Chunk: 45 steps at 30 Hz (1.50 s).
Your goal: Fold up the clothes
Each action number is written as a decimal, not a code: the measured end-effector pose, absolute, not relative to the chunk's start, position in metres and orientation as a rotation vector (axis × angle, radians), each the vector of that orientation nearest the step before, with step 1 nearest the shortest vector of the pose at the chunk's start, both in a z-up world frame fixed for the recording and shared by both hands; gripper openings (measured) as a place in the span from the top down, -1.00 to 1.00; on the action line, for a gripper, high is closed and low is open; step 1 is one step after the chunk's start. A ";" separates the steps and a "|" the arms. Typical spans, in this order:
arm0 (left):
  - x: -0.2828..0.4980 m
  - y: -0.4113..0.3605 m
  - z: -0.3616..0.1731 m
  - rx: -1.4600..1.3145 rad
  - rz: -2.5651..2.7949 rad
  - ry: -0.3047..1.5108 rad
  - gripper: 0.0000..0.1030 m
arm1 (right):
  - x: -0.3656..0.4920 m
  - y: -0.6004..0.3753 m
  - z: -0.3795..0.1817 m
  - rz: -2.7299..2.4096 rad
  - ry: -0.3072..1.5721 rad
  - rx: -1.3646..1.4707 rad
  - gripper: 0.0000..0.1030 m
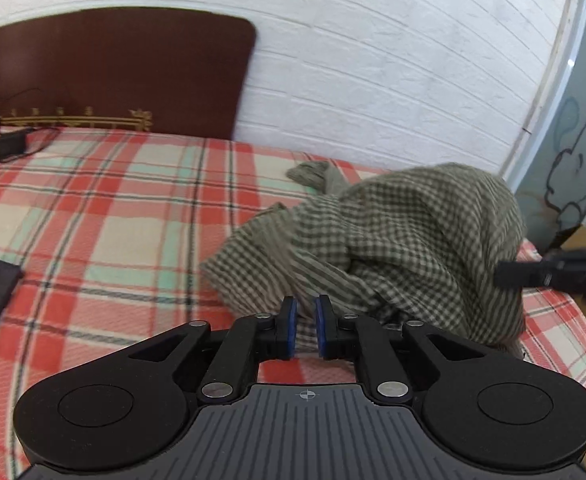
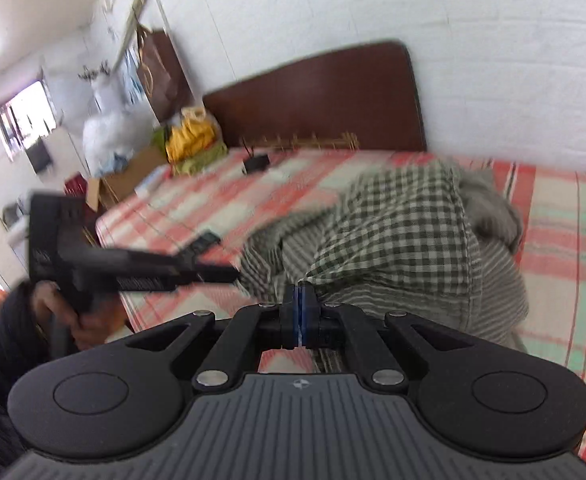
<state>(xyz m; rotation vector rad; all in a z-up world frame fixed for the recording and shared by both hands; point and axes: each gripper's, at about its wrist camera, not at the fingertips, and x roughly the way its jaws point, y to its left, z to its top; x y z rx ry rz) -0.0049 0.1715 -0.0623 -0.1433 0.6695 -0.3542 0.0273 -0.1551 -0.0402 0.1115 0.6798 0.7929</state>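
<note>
Bed (image 1: 93, 216): my work surface. Checked garment (image 1: 393, 240): bunched ahead of both grippers, no fold made yet, all folding remains. Right gripper (image 2: 300, 304): pinched shut on its hem. Left gripper (image 1: 305, 312): fingers parted around an edge.

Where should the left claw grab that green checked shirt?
Probably the loose edge nearest the left claw, approached low from the front. The green checked shirt is bunched in a mound on the plaid bedsheet, and the right claw already pinches another part.
</note>
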 end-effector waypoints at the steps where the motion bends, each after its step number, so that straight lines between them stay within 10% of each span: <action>1: -0.006 0.173 -0.061 -0.144 -0.349 0.666 0.44 | 0.027 -0.156 -0.046 0.784 0.710 0.130 0.97; 6: -0.007 0.161 -0.044 -0.163 -0.431 0.650 0.33 | 0.017 -0.155 -0.065 0.785 0.800 0.125 0.97; 9: -0.008 0.143 -0.031 -0.184 -0.525 0.631 -0.44 | 0.013 -0.148 -0.079 0.802 0.854 0.100 0.97; 17: -0.001 0.087 -0.031 -0.103 -0.592 0.616 -0.70 | 0.002 -0.145 -0.095 0.835 0.911 0.066 0.95; 19: 0.005 0.082 -0.042 -0.077 -0.589 0.630 -0.49 | -0.001 -0.156 -0.090 0.839 0.907 0.064 0.88; 22: 0.009 0.084 -0.060 -0.043 -0.571 0.688 0.53 | -0.010 -0.179 -0.067 0.829 0.847 0.071 0.76; 24: 0.009 0.092 -0.071 -0.057 -0.564 0.728 0.77 | -0.012 -0.197 -0.045 0.805 0.780 0.097 0.64; 26: 0.006 0.100 -0.080 -0.079 -0.559 0.748 0.83 | -0.009 -0.212 -0.023 0.765 0.701 0.143 0.50; 28: 0.002 0.106 -0.084 -0.093 -0.557 0.757 0.87 | -0.002 -0.220 -0.006 0.714 0.625 0.180 -0.26; 30: -0.005 0.108 -0.085 -0.096 -0.560 0.751 0.87 | 0.010 -0.216 0.001 0.645 0.576 0.153 -0.40; 39: -0.020 0.116 -0.093 -0.096 -0.556 0.765 0.88 | 0.064 -0.175 -0.036 0.651 0.773 0.109 -0.38; 42: -0.022 0.119 -0.099 -0.102 -0.557 0.787 0.92 | 0.062 -0.168 -0.052 0.693 0.861 0.129 0.64; 45: -0.024 0.124 -0.099 -0.119 -0.558 0.775 0.92 | 0.065 -0.175 -0.045 0.687 0.868 0.183 0.77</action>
